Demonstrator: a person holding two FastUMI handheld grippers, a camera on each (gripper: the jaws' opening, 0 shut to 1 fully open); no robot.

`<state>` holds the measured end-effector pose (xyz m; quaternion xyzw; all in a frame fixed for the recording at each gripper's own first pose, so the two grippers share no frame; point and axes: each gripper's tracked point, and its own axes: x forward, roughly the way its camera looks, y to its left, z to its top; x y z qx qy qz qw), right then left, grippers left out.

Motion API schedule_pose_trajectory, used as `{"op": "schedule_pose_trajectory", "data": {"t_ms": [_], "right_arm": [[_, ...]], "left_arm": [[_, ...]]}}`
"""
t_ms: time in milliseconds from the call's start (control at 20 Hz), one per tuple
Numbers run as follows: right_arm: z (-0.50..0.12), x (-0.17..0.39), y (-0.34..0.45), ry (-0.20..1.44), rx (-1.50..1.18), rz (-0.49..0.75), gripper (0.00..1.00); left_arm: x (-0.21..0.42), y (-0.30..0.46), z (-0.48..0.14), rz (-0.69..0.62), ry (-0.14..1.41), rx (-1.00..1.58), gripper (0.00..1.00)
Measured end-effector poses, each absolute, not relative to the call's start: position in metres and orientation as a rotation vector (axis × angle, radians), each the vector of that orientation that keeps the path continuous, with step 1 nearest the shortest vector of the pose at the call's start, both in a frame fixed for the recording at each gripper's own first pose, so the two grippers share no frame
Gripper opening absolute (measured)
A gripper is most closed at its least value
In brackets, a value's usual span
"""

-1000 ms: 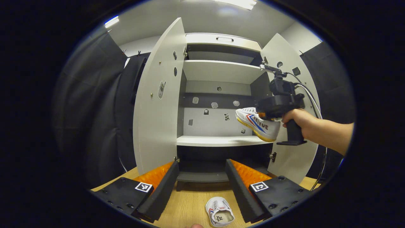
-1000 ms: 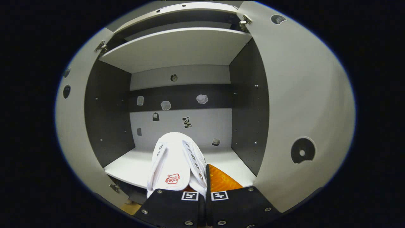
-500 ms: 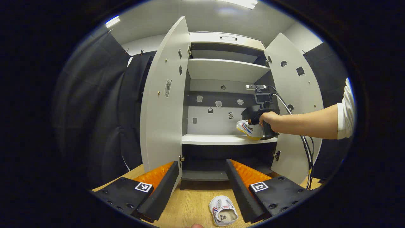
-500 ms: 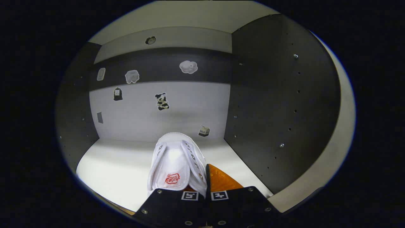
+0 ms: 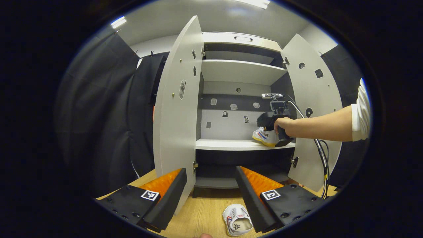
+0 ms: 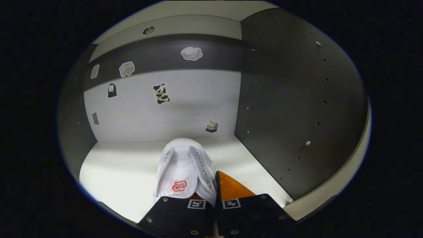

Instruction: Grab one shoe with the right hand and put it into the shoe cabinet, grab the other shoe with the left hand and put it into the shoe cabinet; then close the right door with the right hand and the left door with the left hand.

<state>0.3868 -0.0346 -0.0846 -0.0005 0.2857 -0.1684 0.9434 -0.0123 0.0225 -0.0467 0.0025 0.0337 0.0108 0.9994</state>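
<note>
Shoe (image 6: 183, 172) sits clenched in the right tongs (image 6: 214, 198), just over the cabinet shelf (image 6: 115, 172), near its right wall; whether it rests there I cannot tell, and it is not let go. The second shoe (image 5: 238, 224) lies on the counter (image 5: 201, 215) between the spread, empty left tongs (image 5: 211, 185). Both doors, left door (image 5: 176, 109) and right door (image 5: 314, 99), stand wide, not yet closed

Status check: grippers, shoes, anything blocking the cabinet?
Right gripper shut on first shoe, low over middle shelf. Left gripper open, second shoe on floor. Both doors open, nothing blocking.
</note>
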Motion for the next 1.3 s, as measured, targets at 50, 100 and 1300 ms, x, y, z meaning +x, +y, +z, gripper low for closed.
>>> {"op": "schedule_pose_trajectory", "data": {"t_ms": [50, 100, 1300], "right_arm": [[-0.084, 0.385, -0.031, 0.587, 0.005, -0.326, 0.06], [-0.082, 0.383, -0.029, 0.587, -0.002, -0.316, 0.2], [0.098, 0.144, 0.006, 0.062, 0.032, 0.017, 0.86]], "left_arm": [[-0.012, 0.022, -0.046, 0.019, 0.066, 0.006, 0.96], [-0.011, 0.021, -0.046, 0.017, 0.065, 0.005, 0.96], [-0.008, -0.031, -0.042, -0.111, 0.063, -0.006, 0.96]]}}
